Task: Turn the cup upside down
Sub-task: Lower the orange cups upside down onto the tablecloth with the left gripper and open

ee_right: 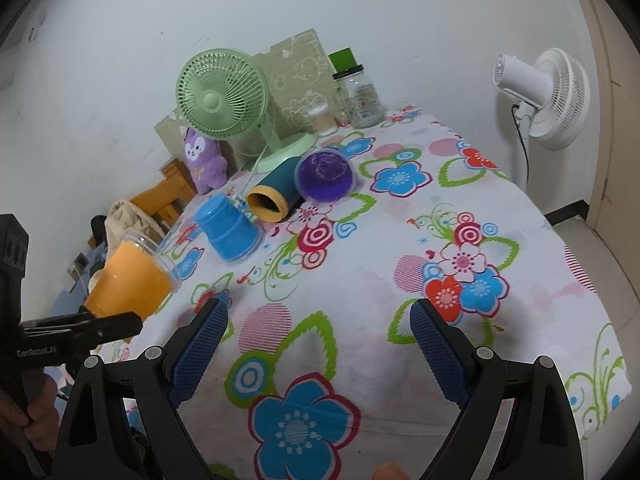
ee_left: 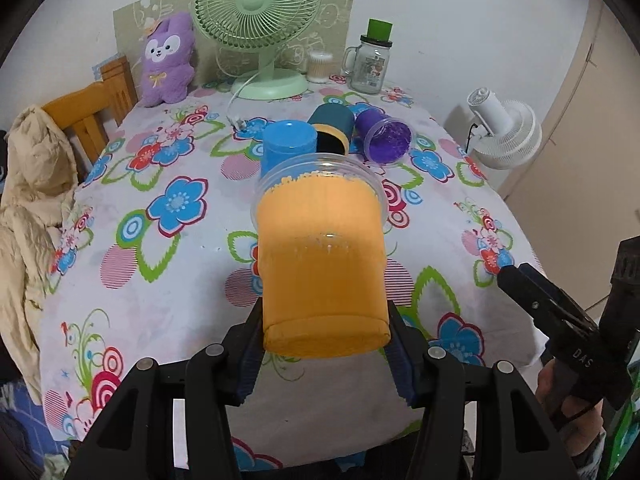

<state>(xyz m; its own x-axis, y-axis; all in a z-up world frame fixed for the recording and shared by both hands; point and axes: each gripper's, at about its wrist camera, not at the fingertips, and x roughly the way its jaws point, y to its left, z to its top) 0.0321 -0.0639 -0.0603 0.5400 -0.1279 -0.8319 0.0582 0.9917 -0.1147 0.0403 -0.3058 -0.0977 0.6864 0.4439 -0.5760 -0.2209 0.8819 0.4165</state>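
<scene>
My left gripper [ee_left: 324,354] is shut on the orange cup [ee_left: 322,256], gripping it near its base. The cup is held above the table, tilted with its clear rim pointing away; it also shows at the left of the right wrist view [ee_right: 130,280]. My right gripper [ee_right: 318,344] is open and empty above the near part of the floral tablecloth [ee_right: 360,272]. A blue cup [ee_left: 289,146] stands upside down. A dark teal cup [ee_left: 332,128] and a purple cup [ee_left: 386,136] lie on their sides behind it.
A green desk fan [ee_left: 258,20], a purple plush toy [ee_left: 168,60], a glass jar with a green lid [ee_left: 370,62] and a small container [ee_left: 319,66] stand at the back. A wooden chair with a beige jacket [ee_left: 36,184] is left. A white fan [ee_left: 504,128] stands right.
</scene>
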